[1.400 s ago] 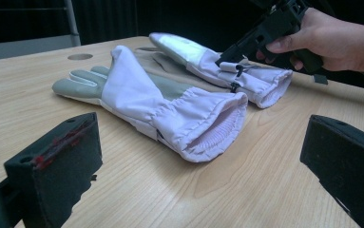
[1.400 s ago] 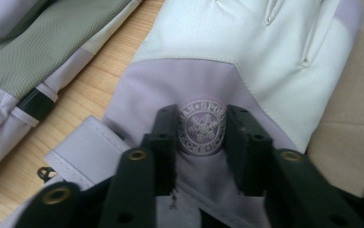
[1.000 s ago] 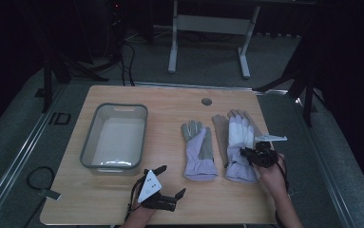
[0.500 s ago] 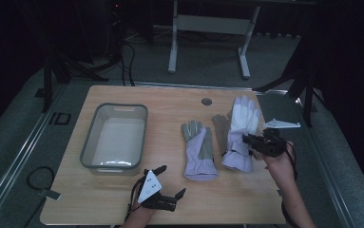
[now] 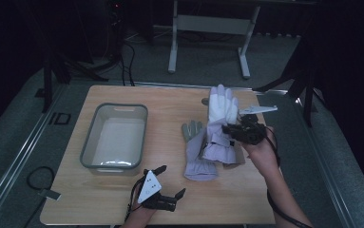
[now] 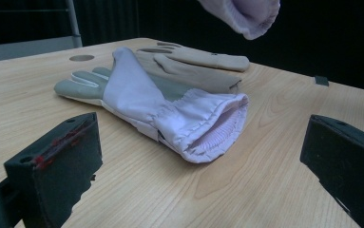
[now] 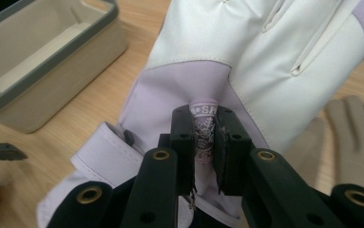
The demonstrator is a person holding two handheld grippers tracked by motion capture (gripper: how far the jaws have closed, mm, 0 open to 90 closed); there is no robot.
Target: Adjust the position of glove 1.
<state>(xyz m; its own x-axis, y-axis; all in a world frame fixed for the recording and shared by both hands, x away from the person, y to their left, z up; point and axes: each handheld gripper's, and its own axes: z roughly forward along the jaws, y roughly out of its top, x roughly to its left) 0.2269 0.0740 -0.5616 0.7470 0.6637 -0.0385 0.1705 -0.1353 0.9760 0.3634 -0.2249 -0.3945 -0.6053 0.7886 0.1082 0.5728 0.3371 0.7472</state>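
The right gripper has its fingers clamped on a small pinch of fabric near the cuff of the white-and-lilac glove, which hangs lifted over the right half of the tabletop, its cuff low above the glove on the tabletop. That hold looks thin: the fold could slide out and drop the glove, or the dangling cuff could drag the lying glove out of place. The left gripper rests at the near edge with fingers wide apart and nothing between them. Count: two gloves, one grey-rimmed bin on the left, two grippers; what looks like a tan piece beyond the lying glove I cannot identify.
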